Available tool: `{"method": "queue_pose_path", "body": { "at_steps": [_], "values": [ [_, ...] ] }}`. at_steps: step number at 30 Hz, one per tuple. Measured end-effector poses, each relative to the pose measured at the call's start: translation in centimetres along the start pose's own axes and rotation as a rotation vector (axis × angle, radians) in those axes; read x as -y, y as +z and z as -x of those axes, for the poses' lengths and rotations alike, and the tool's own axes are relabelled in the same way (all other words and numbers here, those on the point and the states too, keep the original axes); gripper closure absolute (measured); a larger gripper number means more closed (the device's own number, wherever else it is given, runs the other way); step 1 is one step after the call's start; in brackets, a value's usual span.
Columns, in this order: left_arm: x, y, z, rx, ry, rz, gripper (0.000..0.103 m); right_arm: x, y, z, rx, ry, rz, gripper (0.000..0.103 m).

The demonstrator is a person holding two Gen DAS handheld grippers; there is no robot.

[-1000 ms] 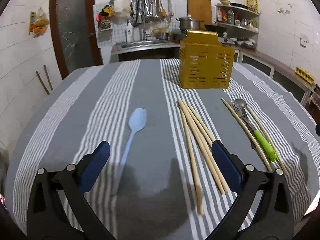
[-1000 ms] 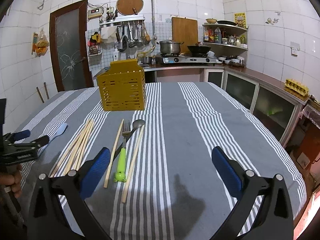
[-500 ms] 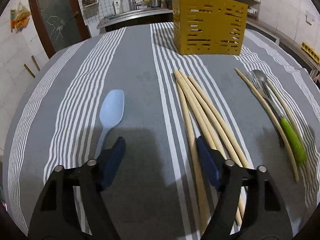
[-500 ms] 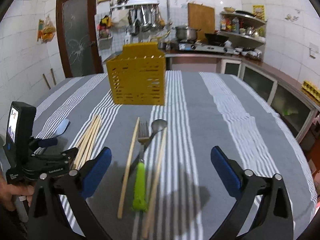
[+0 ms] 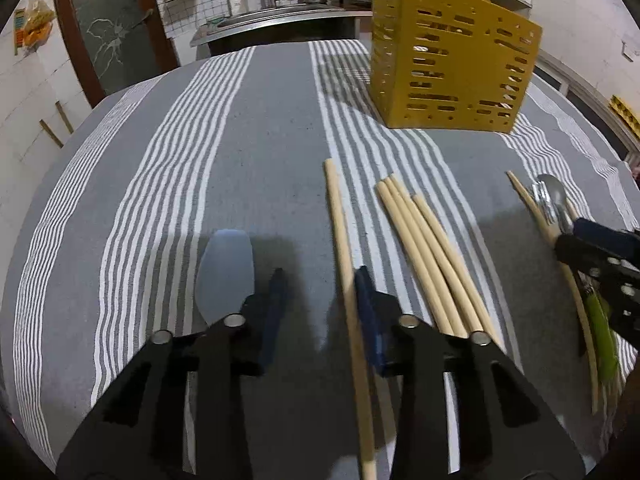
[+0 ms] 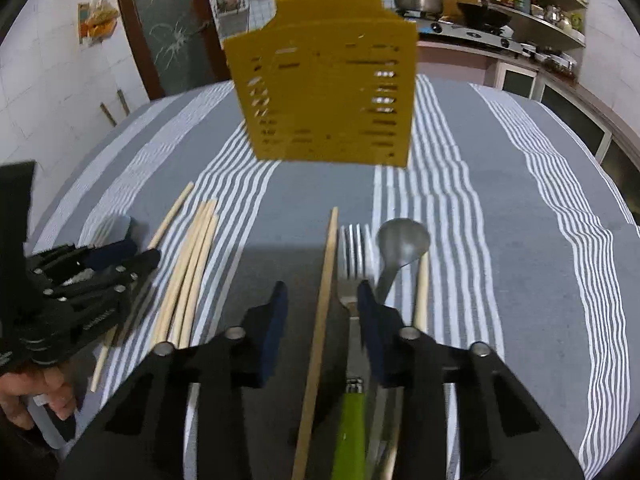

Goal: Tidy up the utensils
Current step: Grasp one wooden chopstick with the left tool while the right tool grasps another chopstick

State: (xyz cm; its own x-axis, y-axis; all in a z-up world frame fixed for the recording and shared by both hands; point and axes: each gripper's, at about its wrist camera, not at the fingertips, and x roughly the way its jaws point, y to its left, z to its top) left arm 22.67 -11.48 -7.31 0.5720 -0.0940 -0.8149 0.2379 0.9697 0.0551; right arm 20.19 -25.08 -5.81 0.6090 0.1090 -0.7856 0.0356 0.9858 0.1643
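A yellow slotted utensil holder [image 5: 452, 60] [image 6: 328, 96] stands at the far side of the striped table. My left gripper [image 5: 320, 304] is open, low over the cloth; one loose chopstick [image 5: 344, 272] lies just inside its right finger, and a pale blue spoon [image 5: 226, 272] lies just outside its left finger. A bundle of chopsticks [image 5: 432, 256] lies to the right. My right gripper [image 6: 322, 316] is open, straddling a chopstick [image 6: 324, 300] and a green-handled fork [image 6: 352, 380]. A metal spoon [image 6: 400, 244] and another chopstick [image 6: 420, 292] lie just right of it.
The grey striped tablecloth [image 5: 248, 152] covers the table. A door, a sink counter and shelves with pots stand behind it. The left gripper with the hand holding it shows at the left in the right wrist view [image 6: 80, 280].
Both grippers have dropped low and forward toward the utensils, and their jaws have narrowed. One chopstick now lies apart from the bundle, by the left gripper's right finger.
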Motion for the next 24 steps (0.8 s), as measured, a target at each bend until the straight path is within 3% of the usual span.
{"method": "queue_pose_path", "body": {
  "at_steps": [3,7,18,24],
  "values": [
    [-0.3,-0.1,0.1,-0.005,-0.030,0.005,0.080,-0.4,0.0,-0.9,-0.035,0.022,0.006,0.078],
    [-0.5,0.1,-0.2,-0.012,-0.051,0.007,0.080,-0.6,0.3,-2.1,-0.073,-0.017,0.006,0.082],
    [-0.6,1.9,-1.6,-0.080,-0.083,-0.014,0.080,-0.4,1.7,-3.6,-0.167,0.005,-0.009,0.083],
    [0.0,3.1,-2.4,-0.106,-0.070,-0.036,0.082,0.1,2.8,-4.1,-0.205,0.029,-0.033,0.090]
  ]
}}
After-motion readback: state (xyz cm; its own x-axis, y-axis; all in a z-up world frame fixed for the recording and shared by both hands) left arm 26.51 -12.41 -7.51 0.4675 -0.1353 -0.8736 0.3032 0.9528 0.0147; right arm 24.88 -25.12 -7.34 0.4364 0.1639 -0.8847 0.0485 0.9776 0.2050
